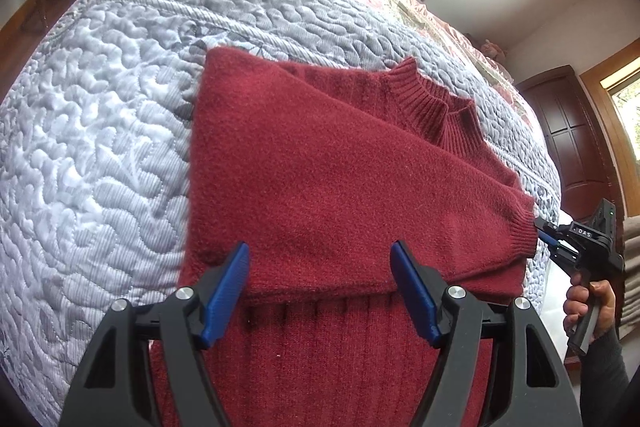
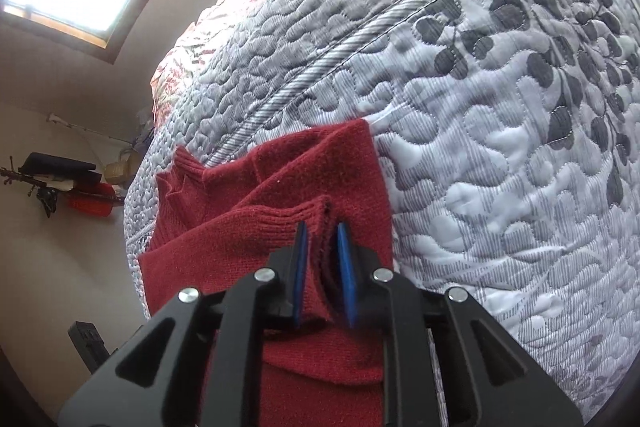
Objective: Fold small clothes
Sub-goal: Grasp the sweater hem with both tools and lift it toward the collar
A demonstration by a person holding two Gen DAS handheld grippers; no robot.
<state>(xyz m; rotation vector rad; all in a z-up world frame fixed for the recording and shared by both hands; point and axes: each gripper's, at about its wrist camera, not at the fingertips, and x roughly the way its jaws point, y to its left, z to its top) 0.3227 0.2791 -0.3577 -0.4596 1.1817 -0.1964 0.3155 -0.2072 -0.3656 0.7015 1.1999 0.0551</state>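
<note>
Because the sleeve has to cross the body of the red sweater to narrow it for folding, the right hand-held gripper is pinched on the ribbed cuff, its blue pads nearly together with knit between them. It reaches in from the sweater's right edge, and a hand in a dark sleeve grips its handle low beside the bed. With its blue fingers spread wide and holding nothing, the left hand-held gripper hangs over the ribbed hem, probably ready to take the bottom edge. That sweater lies flat on the grey quilted bedspread, collar pointing away from the hem.
</note>
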